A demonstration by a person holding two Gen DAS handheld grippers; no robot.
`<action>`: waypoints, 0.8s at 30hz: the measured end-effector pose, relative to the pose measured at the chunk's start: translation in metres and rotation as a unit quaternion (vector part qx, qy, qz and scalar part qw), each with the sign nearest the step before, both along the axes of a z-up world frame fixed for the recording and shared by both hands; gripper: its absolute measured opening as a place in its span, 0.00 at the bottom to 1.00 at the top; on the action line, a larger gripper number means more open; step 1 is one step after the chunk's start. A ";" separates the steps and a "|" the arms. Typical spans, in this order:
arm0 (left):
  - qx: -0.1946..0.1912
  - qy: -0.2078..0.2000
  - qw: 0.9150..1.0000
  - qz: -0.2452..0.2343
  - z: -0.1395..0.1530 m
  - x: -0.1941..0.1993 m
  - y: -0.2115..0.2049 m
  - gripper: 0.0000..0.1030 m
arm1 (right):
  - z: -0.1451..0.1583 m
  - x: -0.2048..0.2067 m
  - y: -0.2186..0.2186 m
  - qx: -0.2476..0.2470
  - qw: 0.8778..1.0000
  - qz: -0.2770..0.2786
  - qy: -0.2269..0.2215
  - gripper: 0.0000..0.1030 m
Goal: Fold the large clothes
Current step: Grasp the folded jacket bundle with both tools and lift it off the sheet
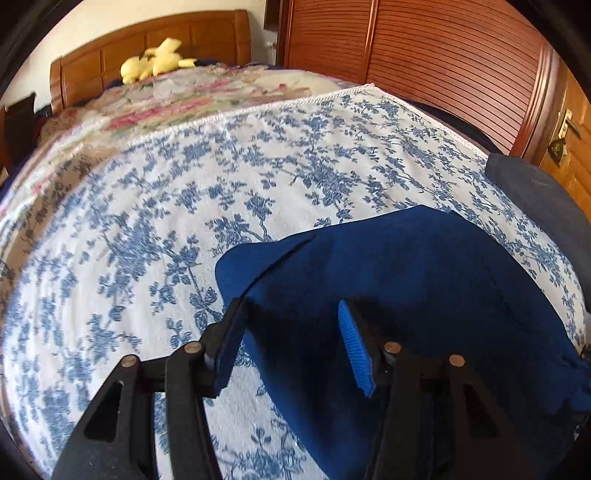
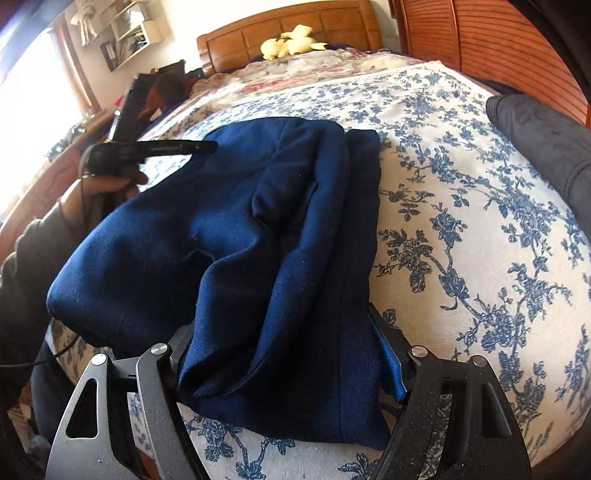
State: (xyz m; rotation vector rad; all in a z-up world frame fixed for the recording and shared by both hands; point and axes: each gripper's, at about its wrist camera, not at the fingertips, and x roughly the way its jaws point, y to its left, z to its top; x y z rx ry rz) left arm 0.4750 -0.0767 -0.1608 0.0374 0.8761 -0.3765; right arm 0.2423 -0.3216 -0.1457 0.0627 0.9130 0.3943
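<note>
The navy garment [image 2: 236, 236] lies bunched, partly folded on the bed [image 2: 480, 258], between the gaping right tool [image 2: 280, 365]; left tool [image 1: 291, 347] half-open, gripping nothing.

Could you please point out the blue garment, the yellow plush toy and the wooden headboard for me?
blue garment [image 2: 236, 236]: right wrist view, on the middle of its bunched folds.
yellow plush toy [image 1: 155, 61]: left wrist view, on its body.
wooden headboard [image 1: 207, 35]: left wrist view, on an upper panel.
</note>
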 end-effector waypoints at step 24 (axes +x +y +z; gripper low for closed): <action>-0.070 0.072 0.994 0.041 -0.025 0.006 0.031 0.70 | -0.002 0.000 0.000 0.039 0.999 0.032 -0.012 0.48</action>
